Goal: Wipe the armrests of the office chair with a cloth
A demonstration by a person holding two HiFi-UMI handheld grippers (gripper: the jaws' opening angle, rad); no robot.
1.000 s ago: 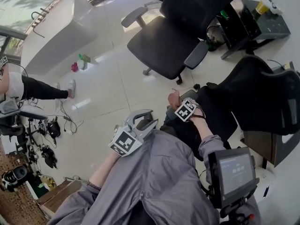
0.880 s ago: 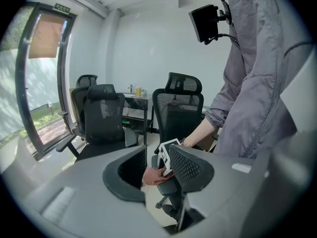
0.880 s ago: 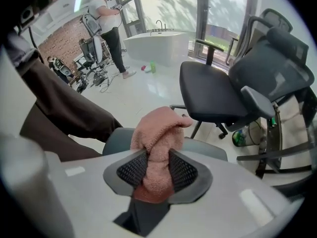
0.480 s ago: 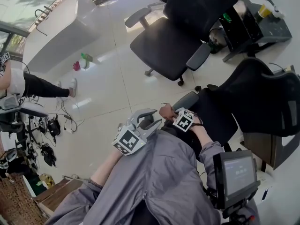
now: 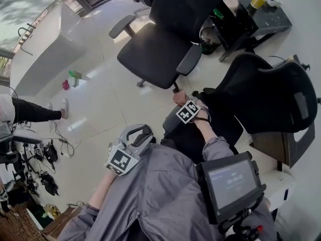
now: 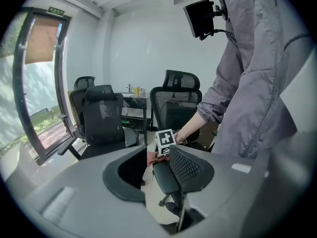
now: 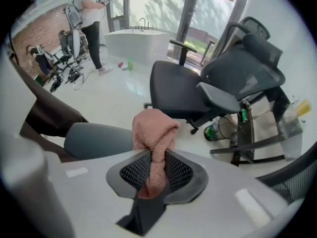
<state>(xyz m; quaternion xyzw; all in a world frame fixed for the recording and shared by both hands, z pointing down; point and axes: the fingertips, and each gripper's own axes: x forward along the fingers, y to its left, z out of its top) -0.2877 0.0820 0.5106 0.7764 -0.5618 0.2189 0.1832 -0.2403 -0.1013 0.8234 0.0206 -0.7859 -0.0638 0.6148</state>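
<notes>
Cloth [image 7: 152, 133], pink and bunched, is pinched between the mesh-faced jaws of the right tool [image 7: 154, 170], which have just been closing on it. It is held at the end of the grey armrest [image 7: 94, 140] of the nearer office chair [image 5: 271, 99]; whether it presses on the pad cannot be told. The left tool [image 6: 156, 175] is held well apart from that chair, above the white floor [image 5: 100, 99], its jaws spread and nothing gripped between them. A second office chair [image 5: 150, 54] is seen beyond.
</notes>
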